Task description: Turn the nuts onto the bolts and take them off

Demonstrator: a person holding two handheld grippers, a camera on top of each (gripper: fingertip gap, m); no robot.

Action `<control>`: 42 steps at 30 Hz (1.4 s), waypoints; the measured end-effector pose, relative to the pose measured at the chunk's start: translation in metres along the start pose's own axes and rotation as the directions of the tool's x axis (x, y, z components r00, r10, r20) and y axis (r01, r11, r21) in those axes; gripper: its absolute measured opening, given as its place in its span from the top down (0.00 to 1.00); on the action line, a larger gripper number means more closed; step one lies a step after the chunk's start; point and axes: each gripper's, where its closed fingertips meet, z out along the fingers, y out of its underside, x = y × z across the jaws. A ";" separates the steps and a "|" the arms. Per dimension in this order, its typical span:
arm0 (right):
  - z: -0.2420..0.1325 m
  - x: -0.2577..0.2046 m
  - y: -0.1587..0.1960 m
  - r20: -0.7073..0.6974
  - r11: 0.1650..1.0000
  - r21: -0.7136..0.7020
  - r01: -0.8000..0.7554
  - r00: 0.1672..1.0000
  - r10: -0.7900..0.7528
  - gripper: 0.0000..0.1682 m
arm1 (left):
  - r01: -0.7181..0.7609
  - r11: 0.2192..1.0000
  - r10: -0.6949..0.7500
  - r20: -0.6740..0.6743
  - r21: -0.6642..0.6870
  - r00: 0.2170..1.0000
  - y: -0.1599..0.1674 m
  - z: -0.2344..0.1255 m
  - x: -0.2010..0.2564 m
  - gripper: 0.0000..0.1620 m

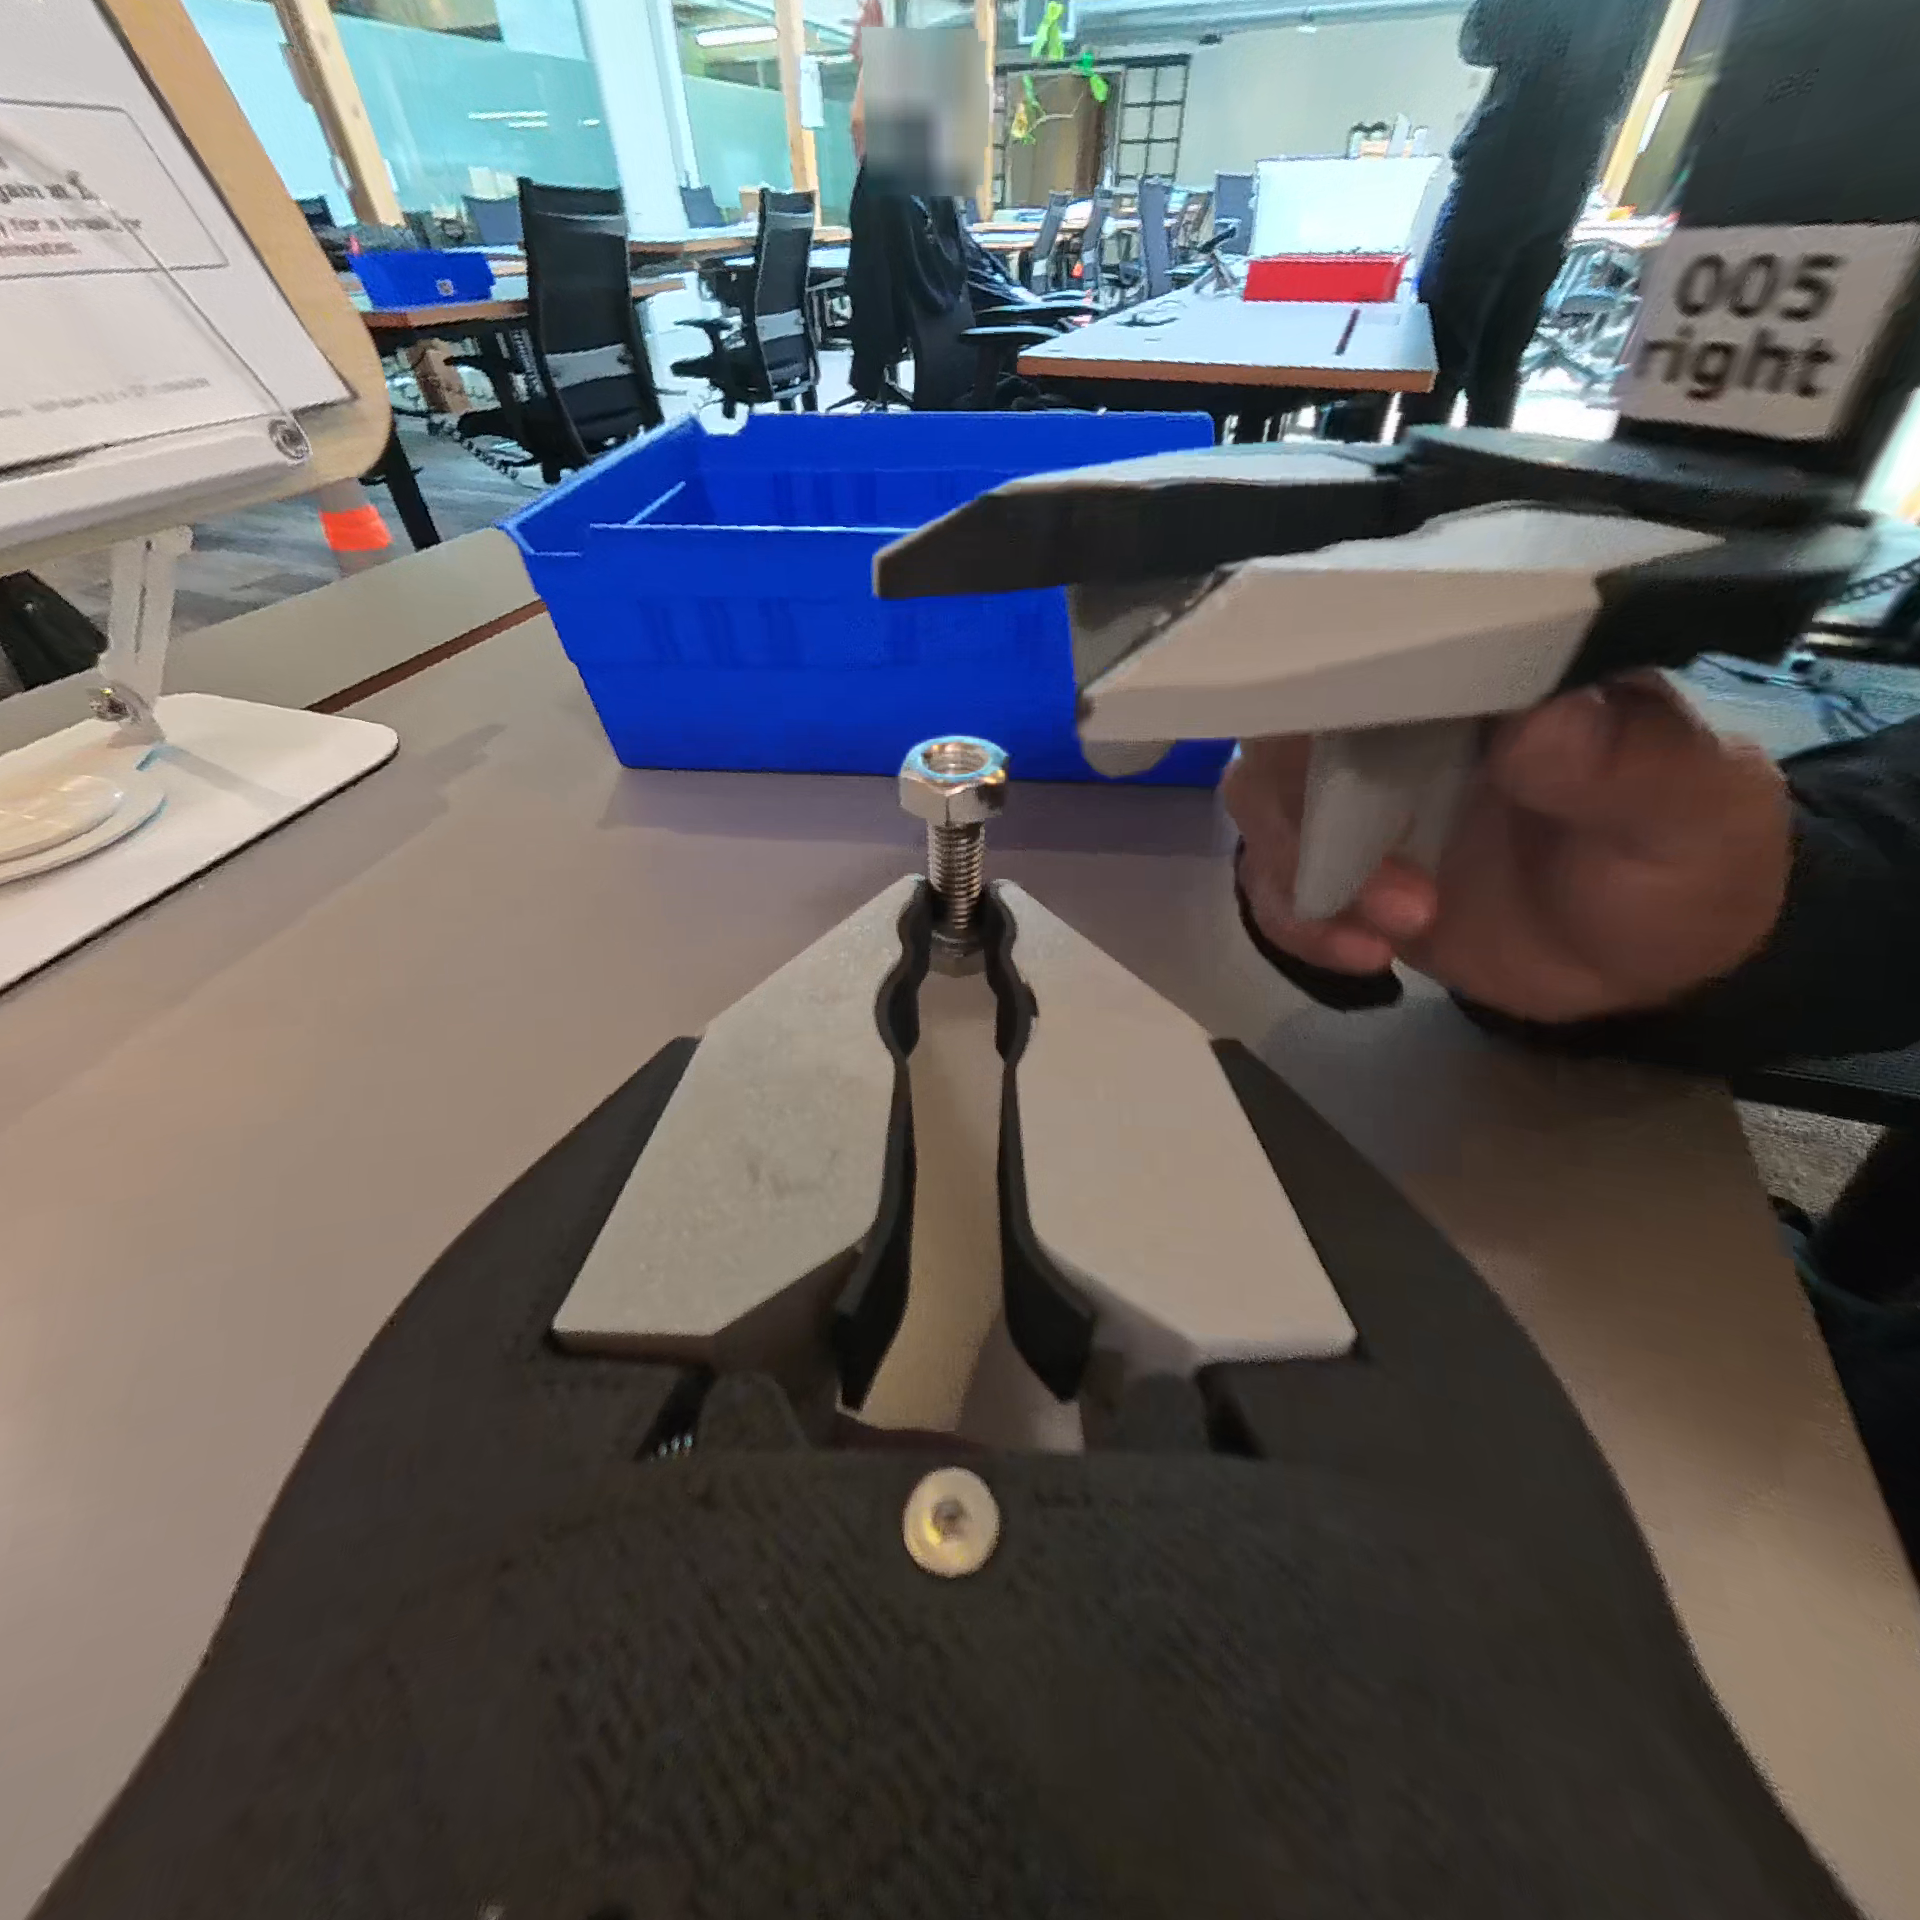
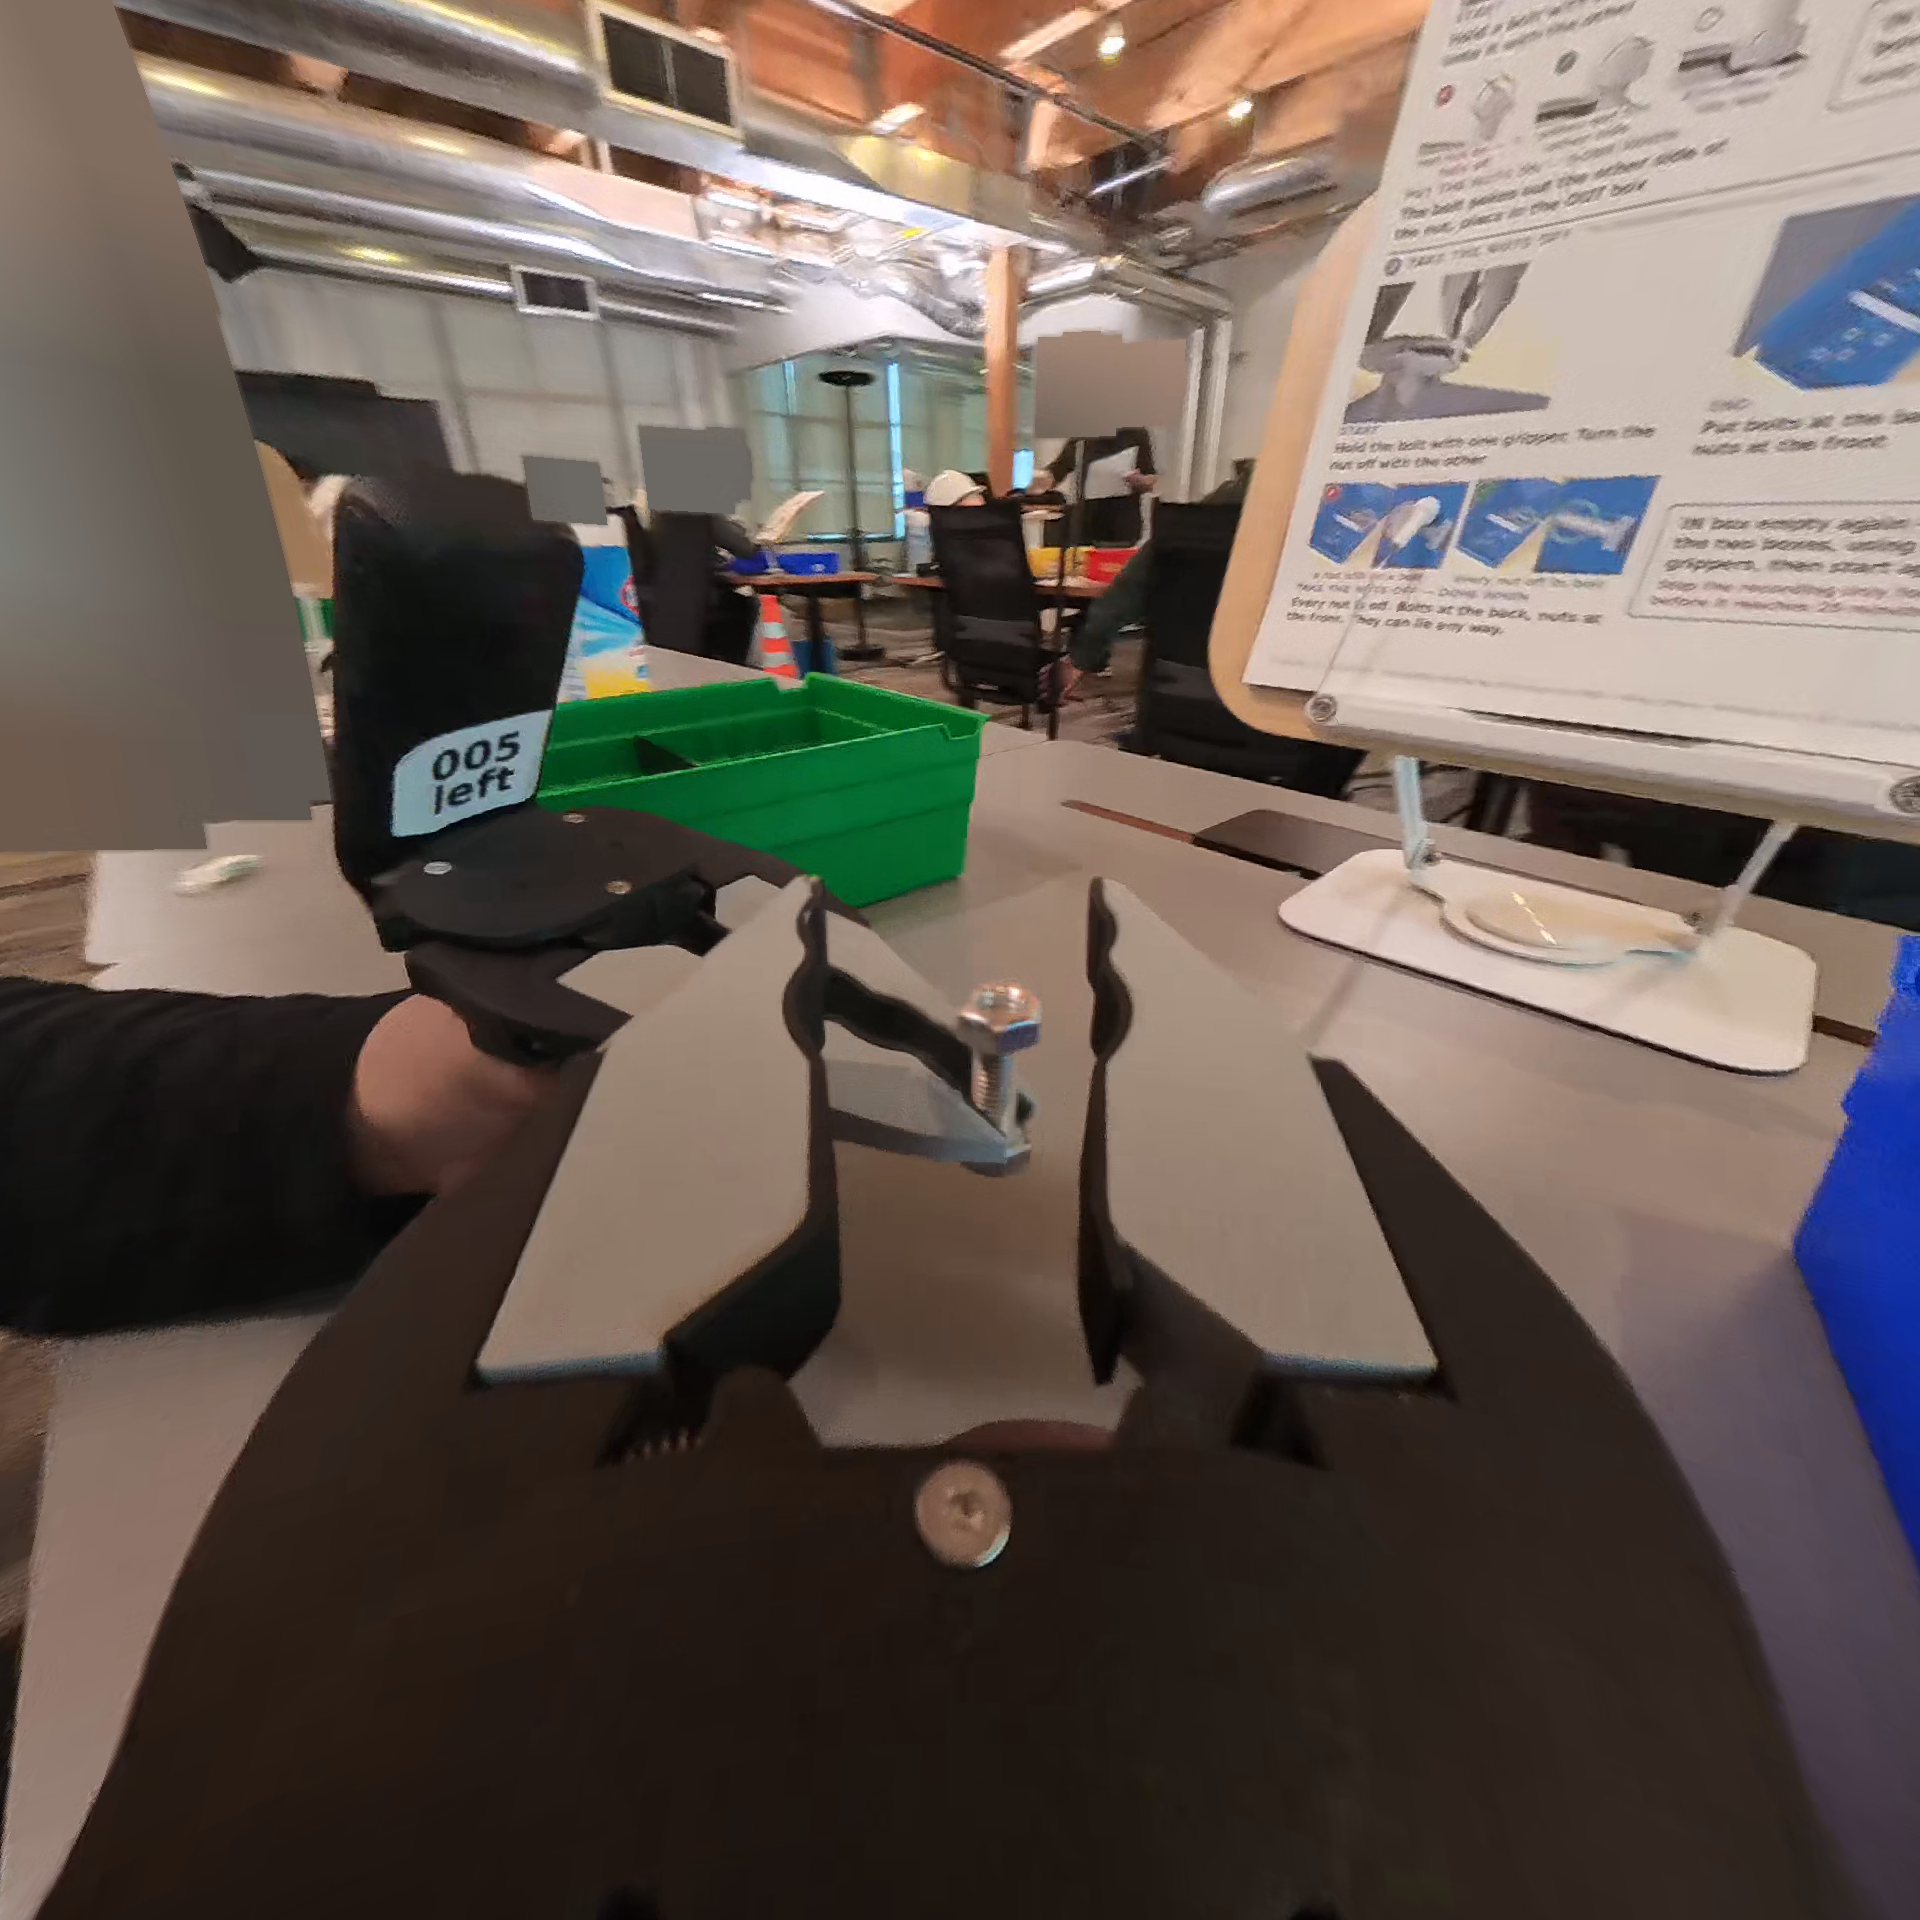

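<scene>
My left gripper [image 1: 954, 925] is shut on the lower part of a steel bolt [image 1: 953, 873] and holds it upright above the grey table. A hex nut [image 1: 953, 777] sits at the top of the bolt's thread. My right gripper [image 2: 956, 935] is open and empty, its fingers apart on either side of the nut [image 2: 1000, 1016] and bolt [image 2: 995, 1091], not touching them. In the left wrist view the right gripper [image 1: 997, 634] hovers to the right of the nut and a little above it. In the right wrist view the left gripper [image 2: 1013, 1127] comes in from the left.
A blue bin [image 1: 873, 592] stands just behind the bolt; it shows at the right edge of the right wrist view [image 2: 1870, 1195]. A green bin [image 2: 769, 779] stands on the table's far left. An instruction sheet on a white stand [image 2: 1621, 364] is at the back.
</scene>
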 end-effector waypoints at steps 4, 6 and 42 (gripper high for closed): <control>-0.001 -0.011 0.007 0.332 0.986 -0.099 -0.131 0.930 0.157 0.66 | 0.034 0.999 -0.029 -0.102 0.041 0.994 -0.005 -0.007 0.000 0.96; -0.002 -0.020 0.014 0.479 0.962 -0.193 -0.195 0.836 0.266 0.62 | 0.042 0.997 -0.031 -0.178 0.059 0.984 -0.007 -0.011 0.004 0.96; 0.008 0.012 0.005 0.448 0.967 -0.144 -0.212 0.857 0.255 0.76 | 0.140 0.989 -0.141 0.021 0.051 0.990 -0.002 -0.024 -0.049 0.96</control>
